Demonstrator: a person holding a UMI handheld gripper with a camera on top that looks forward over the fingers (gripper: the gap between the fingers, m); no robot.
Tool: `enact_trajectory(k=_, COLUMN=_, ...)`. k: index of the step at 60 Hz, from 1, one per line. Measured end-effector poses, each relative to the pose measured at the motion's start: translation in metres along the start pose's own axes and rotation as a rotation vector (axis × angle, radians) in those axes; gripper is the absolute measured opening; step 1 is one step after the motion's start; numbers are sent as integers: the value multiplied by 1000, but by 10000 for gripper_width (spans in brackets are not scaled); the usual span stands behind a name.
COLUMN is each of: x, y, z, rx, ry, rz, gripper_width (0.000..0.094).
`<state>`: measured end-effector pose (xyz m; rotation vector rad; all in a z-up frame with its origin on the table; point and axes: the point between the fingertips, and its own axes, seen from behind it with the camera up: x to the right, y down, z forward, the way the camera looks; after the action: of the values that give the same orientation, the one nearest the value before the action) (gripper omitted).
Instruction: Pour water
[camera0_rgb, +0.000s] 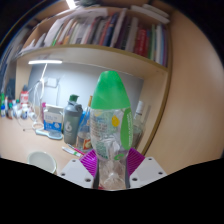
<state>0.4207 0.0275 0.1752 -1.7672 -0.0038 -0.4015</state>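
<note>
Gripping a clear green-capped water bottle (110, 125), the claw (110, 168) is closing both pads on it; squeezing harder is risking spillage.

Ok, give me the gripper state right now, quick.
Hand-held gripper: closed on the clear plastic bottle with the green cap, held upright, both pink finger pads pressing its sides.

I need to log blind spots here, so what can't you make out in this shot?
- Bottle base: hidden between the gripper pads, gripper view.
- Water level: bottle wall too blurred to tell.
- Pouring target: a pale round rim beside the fingers is cut off; unclear what it is.
- Shelf book titles: too small.
</note>
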Motion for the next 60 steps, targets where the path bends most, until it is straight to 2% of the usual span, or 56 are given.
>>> enact_trajectory(k=4, x=-8, y=20, z=0, rx=-11, ry=-45, rz=110, gripper_width=357)
enact_trajectory(k=14, x=-12, y=76, z=2, rx=-14, ry=-14, rz=303, gripper_width=370)
enact_trajectory(k=23, x=-21, y=105, z=4, rx=-33, ry=-40, rz=313, gripper_width=389)
enact_trajectory(k=25, x=-21, y=101, z=2, rx=5, ry=-43, rz=307, gripper_width=384)
enact_trajectory(k=28, x=-22, y=100, z=1, rx=17, ry=-51, rz=285, gripper_width=391)
enact_trajectory(k=39, x=-24, y=102, z=3, rx=4, ry=-67, rz=288, gripper_width=411)
enact_trajectory(k=45, x=-24, y=104, z=2, rx=-19, ry=-69, rz=271, gripper_width=502)
enact_trajectory(k=47, x=-25, y=109, z=3, rx=-56, ry=-72, rz=255, gripper_width=545)
enact_trajectory(k=50, x=-27, y=123, z=-2, rx=-142, ry=-82, rz=232, gripper_width=659)
enact_trajectory(k=51, x=-27, y=126, z=-4, rx=-163, ry=-82, rz=230, gripper_width=738)
enact_trajectory(k=55, x=-23, y=129, z=-18, rx=-185, ry=-64, rz=241, gripper_width=862)
enact_trajectory(k=60, x=-25, y=128, z=-44, rx=-205, ry=-61, rz=248, gripper_width=838)
